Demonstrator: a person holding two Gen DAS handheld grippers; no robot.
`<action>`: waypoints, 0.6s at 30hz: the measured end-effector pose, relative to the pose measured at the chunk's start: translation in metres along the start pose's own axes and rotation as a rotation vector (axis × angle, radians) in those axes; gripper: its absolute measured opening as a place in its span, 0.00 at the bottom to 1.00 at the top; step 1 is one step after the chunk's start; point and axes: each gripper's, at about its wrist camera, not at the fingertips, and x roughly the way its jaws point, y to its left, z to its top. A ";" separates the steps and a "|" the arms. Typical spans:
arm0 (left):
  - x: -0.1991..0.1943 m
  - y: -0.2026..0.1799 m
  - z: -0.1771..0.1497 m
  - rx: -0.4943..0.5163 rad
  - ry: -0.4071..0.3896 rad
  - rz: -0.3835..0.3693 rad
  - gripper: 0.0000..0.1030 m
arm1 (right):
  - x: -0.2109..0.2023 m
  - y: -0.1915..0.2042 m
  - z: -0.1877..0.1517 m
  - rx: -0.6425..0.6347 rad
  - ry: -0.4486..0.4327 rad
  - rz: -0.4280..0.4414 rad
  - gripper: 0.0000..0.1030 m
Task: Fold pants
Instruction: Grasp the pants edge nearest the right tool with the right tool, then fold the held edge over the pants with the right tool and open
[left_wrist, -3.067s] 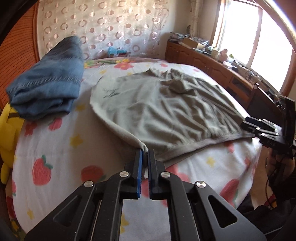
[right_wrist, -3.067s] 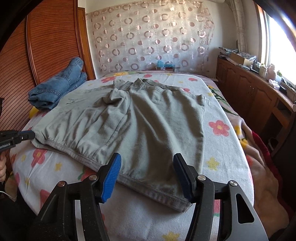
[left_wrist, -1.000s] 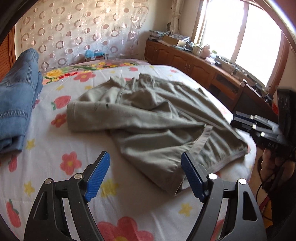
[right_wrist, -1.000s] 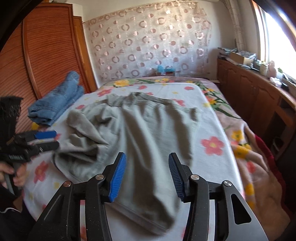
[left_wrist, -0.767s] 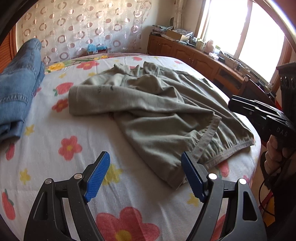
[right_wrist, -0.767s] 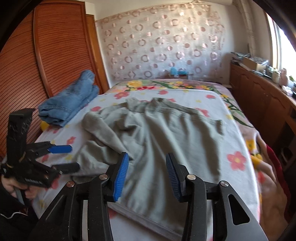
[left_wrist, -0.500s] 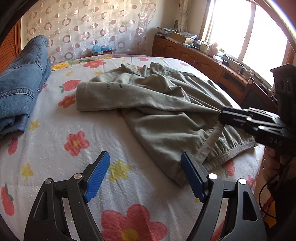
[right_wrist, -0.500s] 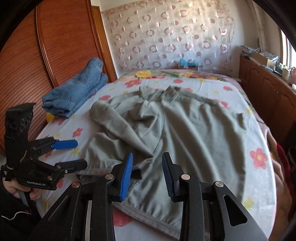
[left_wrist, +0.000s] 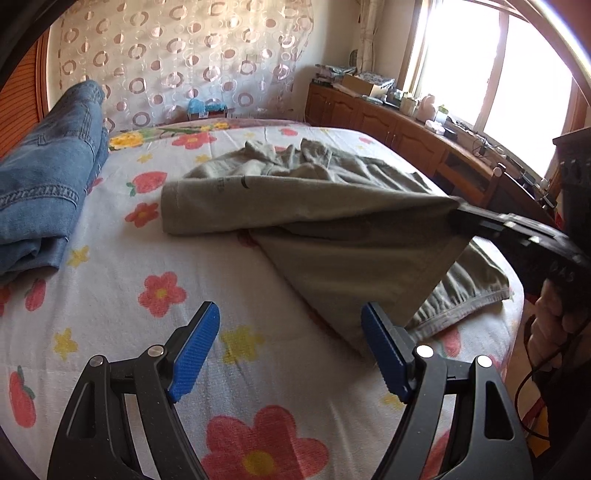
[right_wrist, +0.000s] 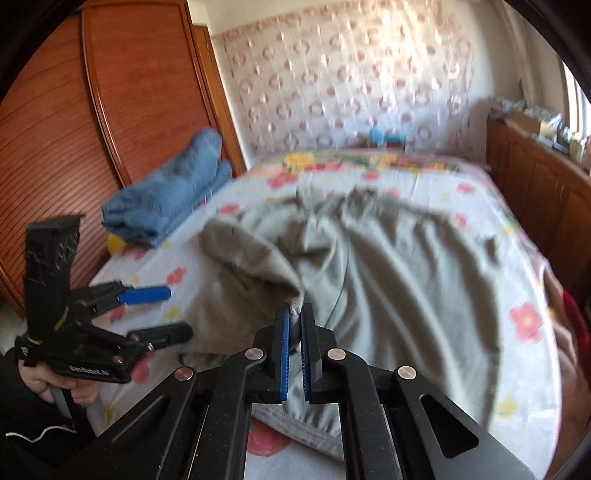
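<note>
grey pants (left_wrist: 332, 206) hem clamped in right gripper (right_wrist: 294, 314), lifted | left gripper (left_wrist: 290, 350) apart, angled down

Right gripper (right_wrist: 294, 314) jaws pinch a raised fold of grey pants (right_wrist: 388, 258) above the bed (right_wrist: 524, 280).

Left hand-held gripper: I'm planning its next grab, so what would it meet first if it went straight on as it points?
Probably the floral sheet just ahead of the open left hand-held gripper; the grey pants lie to the right, though depth is unclear.
</note>
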 end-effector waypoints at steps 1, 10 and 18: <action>-0.001 0.000 0.001 0.001 -0.005 0.000 0.78 | -0.008 0.001 0.001 -0.011 -0.025 -0.011 0.05; -0.008 -0.012 0.013 0.018 -0.043 0.000 0.78 | -0.051 -0.001 -0.011 -0.022 -0.091 -0.079 0.05; -0.003 -0.026 0.021 0.048 -0.035 -0.020 0.78 | -0.072 -0.008 -0.026 0.010 -0.087 -0.144 0.05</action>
